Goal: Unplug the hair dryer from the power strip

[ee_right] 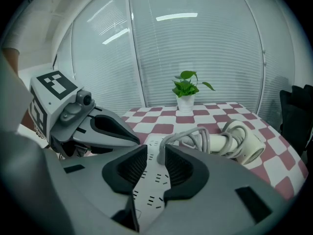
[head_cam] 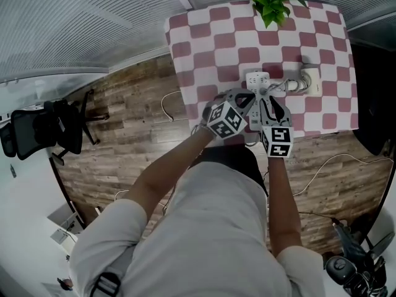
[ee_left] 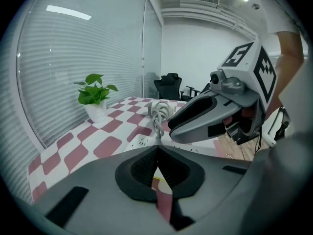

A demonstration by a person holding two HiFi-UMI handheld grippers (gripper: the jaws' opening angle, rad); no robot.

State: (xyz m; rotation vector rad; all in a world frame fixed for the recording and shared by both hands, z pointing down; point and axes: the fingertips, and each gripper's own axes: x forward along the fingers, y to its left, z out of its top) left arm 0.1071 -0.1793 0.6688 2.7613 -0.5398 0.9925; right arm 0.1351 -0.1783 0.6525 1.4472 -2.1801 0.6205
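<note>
The left tool (head_cam: 246, 96) and right tool (head_cam: 268, 99) hang side by side over the desk's (head_cam: 204, 42) near edge, above the power strip (head_cam: 257, 79). The hair dryer (head_cam: 307, 81) lies beside it.

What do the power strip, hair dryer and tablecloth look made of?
Power strip: white hard plastic by the look, matte, with moulded socket slots. Hair dryer: cream plastic, smooth with a slight sheen, grilled end. Tablecloth: red-and-white checks, lying flat and smooth; fabric or vinyl, cannot tell.
</note>
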